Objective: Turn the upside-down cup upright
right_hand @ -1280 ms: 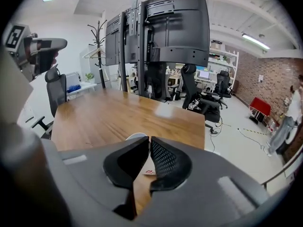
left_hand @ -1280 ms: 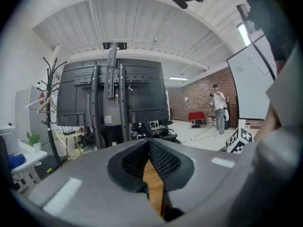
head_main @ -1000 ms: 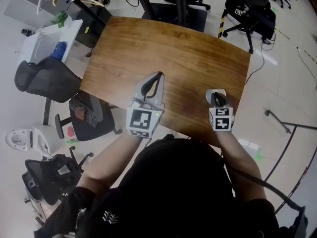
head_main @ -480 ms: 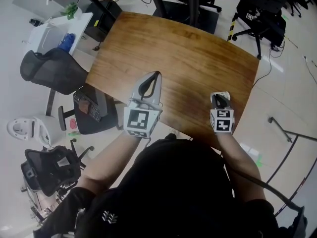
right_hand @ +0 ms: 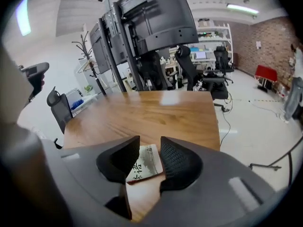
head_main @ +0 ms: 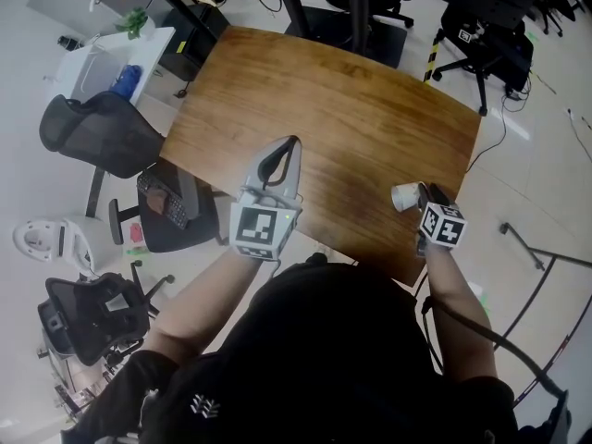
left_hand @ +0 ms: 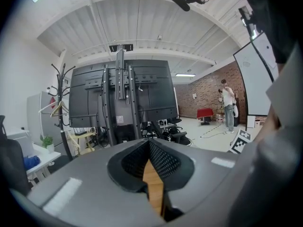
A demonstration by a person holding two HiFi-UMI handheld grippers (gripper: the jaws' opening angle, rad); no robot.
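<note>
White printed paper cup [head_main: 404, 195] is lying sideways, not yet upright, on the brown wooden worktop [head_main: 351, 100] between the right tool's [head_main: 425, 195] jaws, which have just been opening, the left tool [head_main: 294, 144] hovering closed.

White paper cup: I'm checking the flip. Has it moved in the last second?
Yes. The white paper cup shifted slightly toward the wooden table's near edge.

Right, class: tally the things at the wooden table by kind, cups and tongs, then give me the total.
Cups: 1, the white cup
Tongs: 2, the left tongs shut and empty; the right tongs with jaws that have just been opening, the white cup between them
Total: 3
</note>
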